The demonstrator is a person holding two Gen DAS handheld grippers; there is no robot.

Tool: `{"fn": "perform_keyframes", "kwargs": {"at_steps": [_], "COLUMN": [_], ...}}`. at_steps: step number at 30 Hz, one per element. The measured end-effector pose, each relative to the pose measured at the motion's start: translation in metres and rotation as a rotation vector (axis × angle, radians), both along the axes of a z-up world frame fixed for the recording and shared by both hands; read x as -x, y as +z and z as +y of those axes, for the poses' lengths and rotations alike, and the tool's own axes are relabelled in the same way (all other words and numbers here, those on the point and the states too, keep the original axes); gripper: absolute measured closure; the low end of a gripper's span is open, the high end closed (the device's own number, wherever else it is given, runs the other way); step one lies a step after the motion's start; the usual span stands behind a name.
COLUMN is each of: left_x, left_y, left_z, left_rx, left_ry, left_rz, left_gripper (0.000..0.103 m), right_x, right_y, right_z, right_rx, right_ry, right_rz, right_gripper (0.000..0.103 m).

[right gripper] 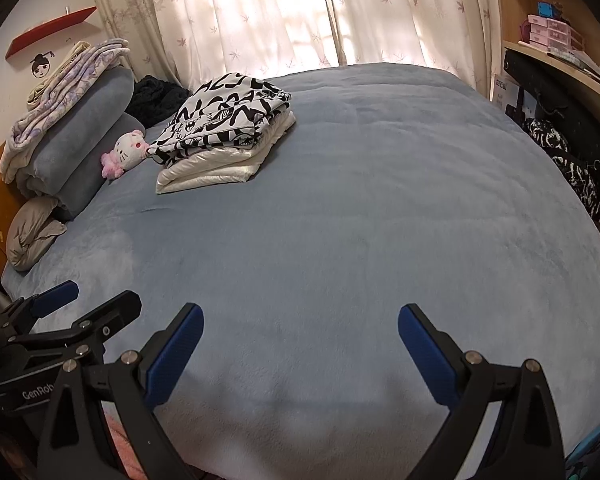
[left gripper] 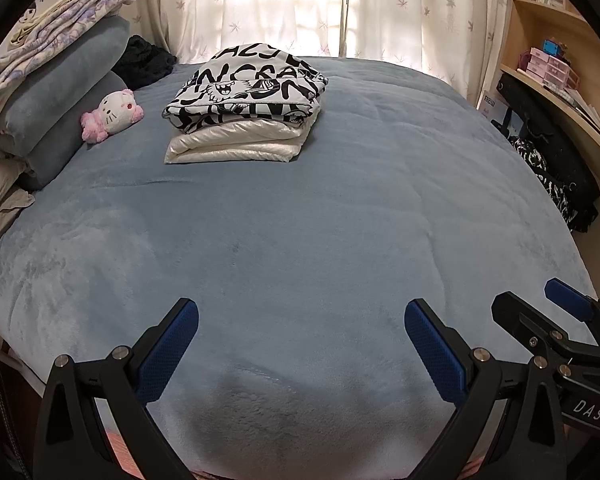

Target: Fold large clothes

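A folded black-and-white lettered garment (left gripper: 248, 84) lies on top of a folded white padded garment (left gripper: 236, 142) at the far left of the blue bed (left gripper: 300, 220). The same stack shows in the right wrist view, lettered piece (right gripper: 224, 120) over white piece (right gripper: 212, 168). My left gripper (left gripper: 301, 320) is open and empty above the bed's near edge. My right gripper (right gripper: 300, 324) is open and empty beside it; it also shows at the right of the left wrist view (left gripper: 540, 300). The left gripper shows at the lower left of the right wrist view (right gripper: 96, 300).
A pink-and-white plush cat (left gripper: 114, 114) lies by rolled blue blankets (left gripper: 60, 96) with folded bedding on top. A dark garment (left gripper: 144, 60) sits by the curtains. A black-and-white garment (left gripper: 548, 176) hangs by the shelves (left gripper: 560, 88) on the right.
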State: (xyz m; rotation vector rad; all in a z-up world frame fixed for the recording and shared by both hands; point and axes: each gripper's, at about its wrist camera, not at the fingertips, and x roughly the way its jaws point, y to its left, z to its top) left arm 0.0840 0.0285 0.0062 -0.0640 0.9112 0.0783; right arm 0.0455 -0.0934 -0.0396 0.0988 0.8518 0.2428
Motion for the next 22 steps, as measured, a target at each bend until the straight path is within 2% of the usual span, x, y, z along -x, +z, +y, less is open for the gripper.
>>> {"fn": "perform_keyframes", "kwargs": {"at_steps": [22], "left_x": [0.0042], "left_y": [0.0012], "left_z": [-0.0004], "left_rx": [-0.019], "left_ry": [-0.016], "left_rz": [-0.007], "left_gripper": [0.002], "right_x": [0.0036], "right_y": [0.0003], "right_z": [-0.0004], "right_rx": [-0.012], "right_ry": [-0.003], "right_rz": [-0.002], "right_gripper": [0.005]}}
